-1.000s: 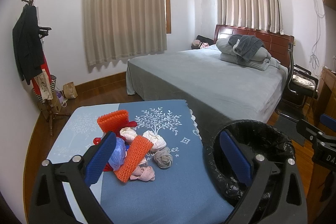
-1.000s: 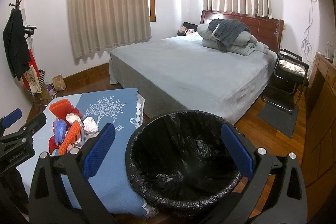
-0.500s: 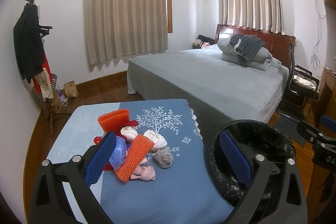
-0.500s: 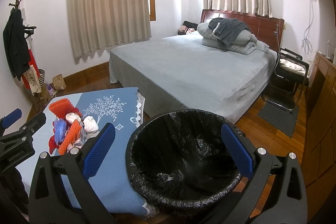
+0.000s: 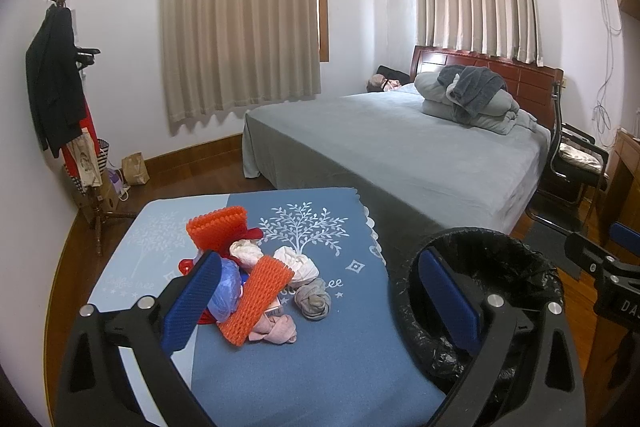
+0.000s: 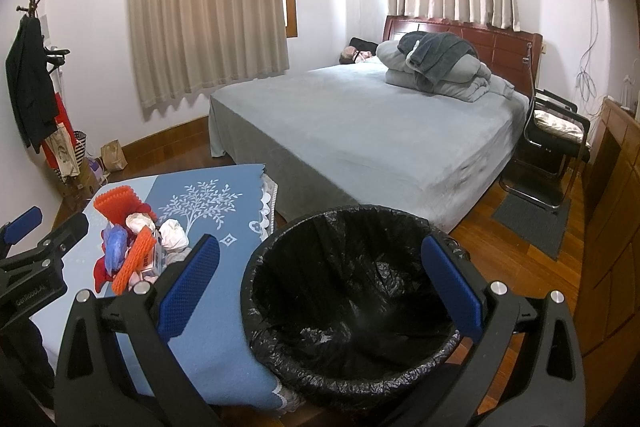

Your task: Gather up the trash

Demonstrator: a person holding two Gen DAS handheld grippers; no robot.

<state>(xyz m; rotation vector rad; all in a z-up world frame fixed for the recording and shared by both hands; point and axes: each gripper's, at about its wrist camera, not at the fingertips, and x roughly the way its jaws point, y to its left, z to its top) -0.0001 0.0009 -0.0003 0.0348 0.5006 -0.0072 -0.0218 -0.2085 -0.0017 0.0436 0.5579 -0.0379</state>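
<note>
Two orange foam nets [image 5: 256,299], one blue bag [image 5: 226,287], two white wads [image 5: 298,265], one grey wad [image 5: 314,301] and one pink wad [image 5: 276,331] lie heaped on the table [image 5: 320,367], ahead of the left tongs [image 5: 320,303] and partly behind their left finger. One bin [image 6: 352,299] with a black liner stands just right of the table, between the fingers of the right tongs [image 6: 320,291]; no trash shows inside it. Both tongs gape wide and hold nothing. Nothing has shifted since a second ago.
</note>
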